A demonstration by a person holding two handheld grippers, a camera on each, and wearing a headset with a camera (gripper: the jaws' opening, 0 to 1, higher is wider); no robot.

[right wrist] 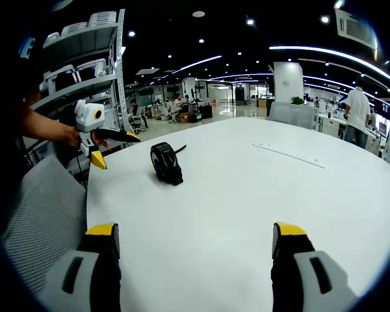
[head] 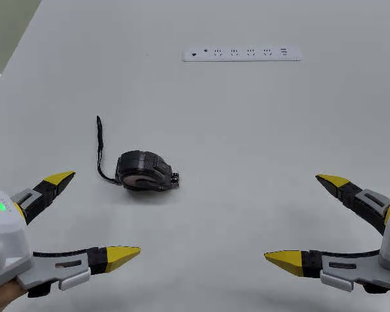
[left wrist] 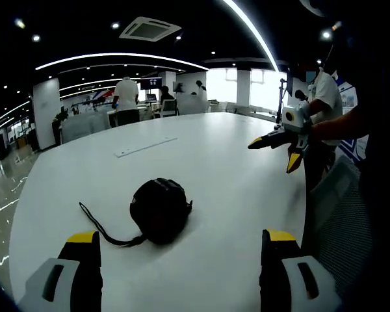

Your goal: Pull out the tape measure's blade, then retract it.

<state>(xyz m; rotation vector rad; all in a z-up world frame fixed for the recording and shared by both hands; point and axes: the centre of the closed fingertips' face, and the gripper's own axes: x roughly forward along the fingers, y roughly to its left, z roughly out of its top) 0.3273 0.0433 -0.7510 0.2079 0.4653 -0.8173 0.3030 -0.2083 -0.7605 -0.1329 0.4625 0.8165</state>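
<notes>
A black tape measure (head: 145,171) lies on the white table (head: 247,117), its black wrist strap (head: 100,146) trailing to the left and away. The blade is fully inside the case. My left gripper (head: 99,213) hovers open at the near left, just short of the tape measure (left wrist: 160,210), with nothing between its yellow-tipped fingers. My right gripper (head: 307,218) is open at the near right, well apart from the tape measure (right wrist: 166,162). The left gripper view catches the right gripper (left wrist: 276,149), and the right gripper view catches the left gripper (right wrist: 110,146).
A white power strip (head: 241,54) lies flat at the far side of the table. Grey mesh chairs (right wrist: 39,214) stand at the table's edge. People stand and sit in the office beyond the table.
</notes>
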